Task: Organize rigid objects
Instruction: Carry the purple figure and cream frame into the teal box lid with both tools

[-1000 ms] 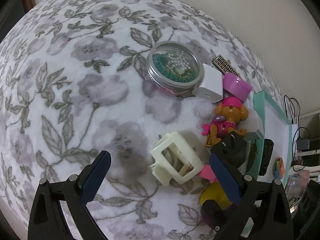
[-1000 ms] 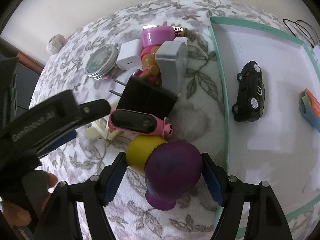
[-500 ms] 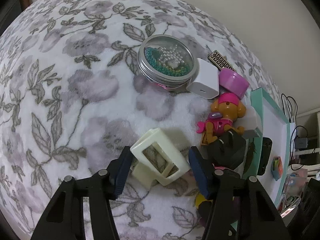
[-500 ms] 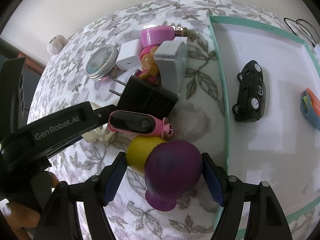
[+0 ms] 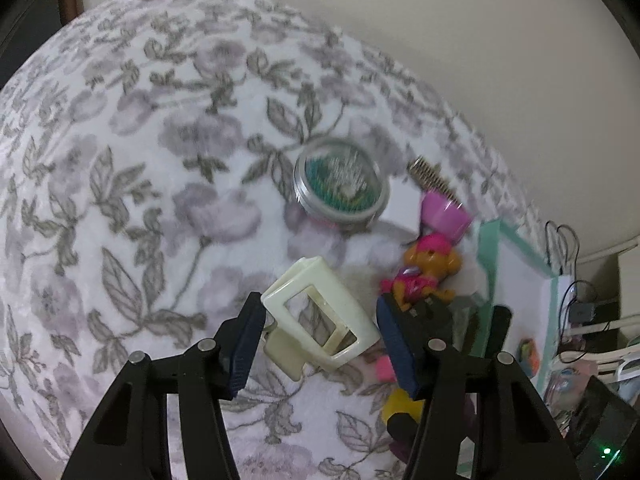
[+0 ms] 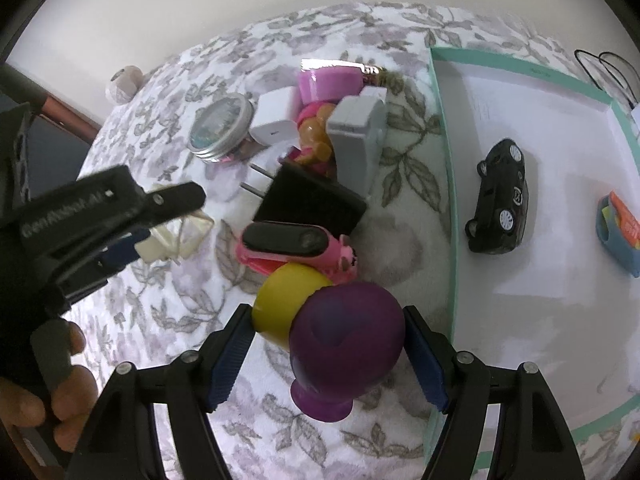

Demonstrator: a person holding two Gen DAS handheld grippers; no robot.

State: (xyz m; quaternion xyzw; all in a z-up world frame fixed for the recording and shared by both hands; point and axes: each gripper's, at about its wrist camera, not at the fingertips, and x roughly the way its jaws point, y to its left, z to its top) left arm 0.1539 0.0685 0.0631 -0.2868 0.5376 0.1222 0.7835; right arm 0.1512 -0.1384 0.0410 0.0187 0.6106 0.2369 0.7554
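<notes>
My left gripper [image 5: 320,344] is shut on a cream hair claw clip [image 5: 320,316] and holds it raised off the floral cloth. The clip also shows in the right wrist view [image 6: 176,236], under the left gripper's arm. My right gripper [image 6: 326,354] has its pads on either side of a purple bulb-shaped toy [image 6: 344,344], which rests against a yellow ball [image 6: 288,300]. A pile of objects lies behind: pink band [image 6: 296,244], black plug adapter [image 6: 308,204], grey box [image 6: 356,140], dog figure [image 5: 424,272], white charger [image 6: 274,118], pink cup [image 6: 328,84].
A teal-rimmed white tray [image 6: 444,152] on the right holds a black toy car [image 6: 500,196] and a blue and orange item [image 6: 620,232]. A round tin with beads [image 5: 340,184] stands on the floral cloth [image 5: 140,200]. Cables lie past the tray.
My left gripper closed on the cream clip and lifted it off the cloth; the view pulled back and upward. The right gripper has stayed around the purple toy.
</notes>
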